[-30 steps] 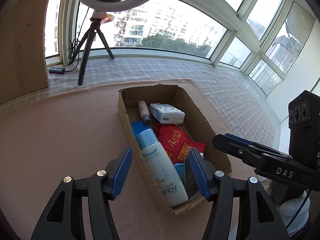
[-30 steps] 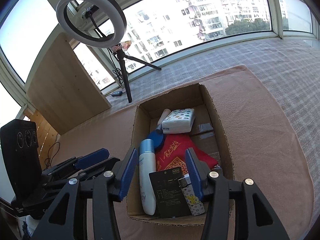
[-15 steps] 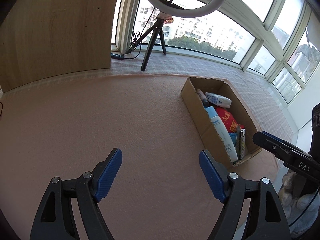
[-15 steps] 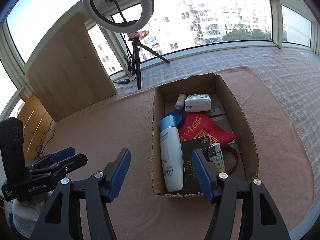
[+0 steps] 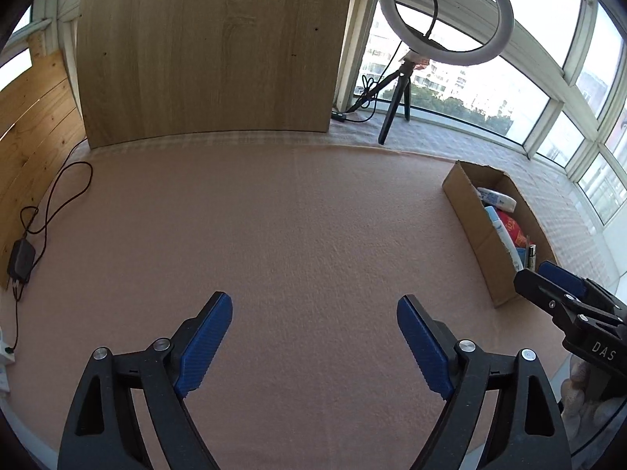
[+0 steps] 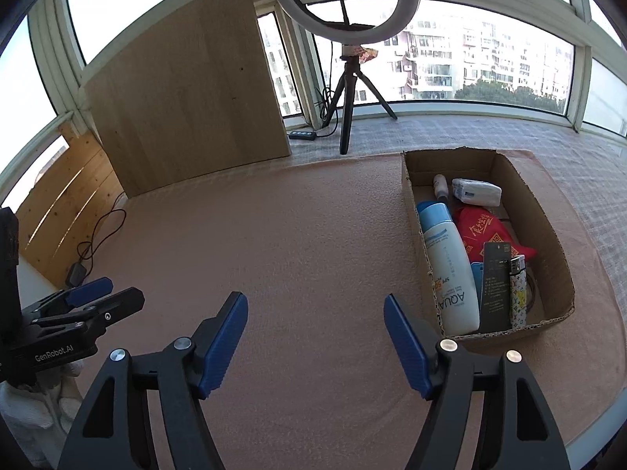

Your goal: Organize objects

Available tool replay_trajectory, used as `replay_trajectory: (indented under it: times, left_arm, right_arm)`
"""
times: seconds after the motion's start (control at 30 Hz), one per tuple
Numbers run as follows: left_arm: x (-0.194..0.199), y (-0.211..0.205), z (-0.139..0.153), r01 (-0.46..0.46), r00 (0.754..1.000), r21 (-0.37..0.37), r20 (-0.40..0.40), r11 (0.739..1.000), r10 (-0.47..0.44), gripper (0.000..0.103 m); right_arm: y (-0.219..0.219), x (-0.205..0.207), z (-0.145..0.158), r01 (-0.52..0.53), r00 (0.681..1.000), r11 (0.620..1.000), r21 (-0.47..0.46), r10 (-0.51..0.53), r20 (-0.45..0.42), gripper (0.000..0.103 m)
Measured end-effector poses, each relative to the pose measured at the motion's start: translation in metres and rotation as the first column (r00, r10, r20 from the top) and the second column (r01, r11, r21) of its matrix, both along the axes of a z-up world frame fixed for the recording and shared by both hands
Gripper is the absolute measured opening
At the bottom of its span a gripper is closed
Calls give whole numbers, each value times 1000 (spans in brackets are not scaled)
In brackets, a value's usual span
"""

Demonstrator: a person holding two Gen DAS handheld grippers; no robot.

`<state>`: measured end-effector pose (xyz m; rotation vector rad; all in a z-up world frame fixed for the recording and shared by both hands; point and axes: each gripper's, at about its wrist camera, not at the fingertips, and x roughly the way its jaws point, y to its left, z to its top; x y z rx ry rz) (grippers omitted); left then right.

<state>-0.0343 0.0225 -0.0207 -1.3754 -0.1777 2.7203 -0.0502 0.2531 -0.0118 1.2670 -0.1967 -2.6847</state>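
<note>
Looks done: bottle (image 6: 450,266), red pouch (image 6: 480,231), card (image 6: 495,286), lighter (image 6: 517,293) all in box (image 6: 556,243); mat (image 6: 294,235) bare. Left gripper (image 5: 313,337) and right gripper (image 6: 315,337) have just been opening, nothing between the jaws.

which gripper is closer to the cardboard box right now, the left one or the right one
Right. The right gripper hangs open just beside the cardboard box, near its front corner. The left gripper, also open and empty, is farther off over the bare pink mat, beyond the right one.
</note>
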Motion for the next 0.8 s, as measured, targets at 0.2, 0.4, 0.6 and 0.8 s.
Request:
replay_trajectory:
  times: [0.2,0.4,0.6,0.8]
  left_arm:
    - [14,-34,-4,-62,998,-10,10,998,62,90]
    - [25,-56,-14,-92,995,-32,33,995,93,91]
    - [31,-68,-17,-100,994,-47,40,994,102,93]
    - [27,-71,-19,-97,994,-54,43,994,99,93]
  right_arm:
    - [-40,5,-1,-35,999,999,29,35,0,74]
    - [-67,11,-6,-60,998,997,44,60,5,75]
    - [-85,16,-12,-79,997,996,43,78,23,75]
    - [-92,17,-14,-73,997,996,42,72,25,75]
